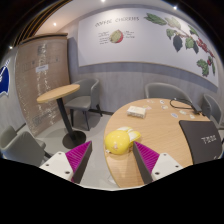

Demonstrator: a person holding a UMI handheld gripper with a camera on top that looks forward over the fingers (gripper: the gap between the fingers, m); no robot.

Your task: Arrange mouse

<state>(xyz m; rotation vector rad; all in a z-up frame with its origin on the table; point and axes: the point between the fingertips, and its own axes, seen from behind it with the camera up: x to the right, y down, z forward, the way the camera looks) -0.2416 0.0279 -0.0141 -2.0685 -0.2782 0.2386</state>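
Note:
A yellow mouse (119, 141) lies on the near edge of a round wooden table (160, 125). It sits between the tips of my gripper (113, 148). The right pink finger pad (150, 157) is right against the mouse. The left finger pad (79, 158) stands off it with a small gap. The fingers are open and the mouse rests on the table.
A dark laptop-like slab (201, 140) lies on the table to the right, and a small tan box (136, 111) lies beyond the mouse. A tall round stool table (58, 93) and grey chairs (88, 98) stand to the left on the floor.

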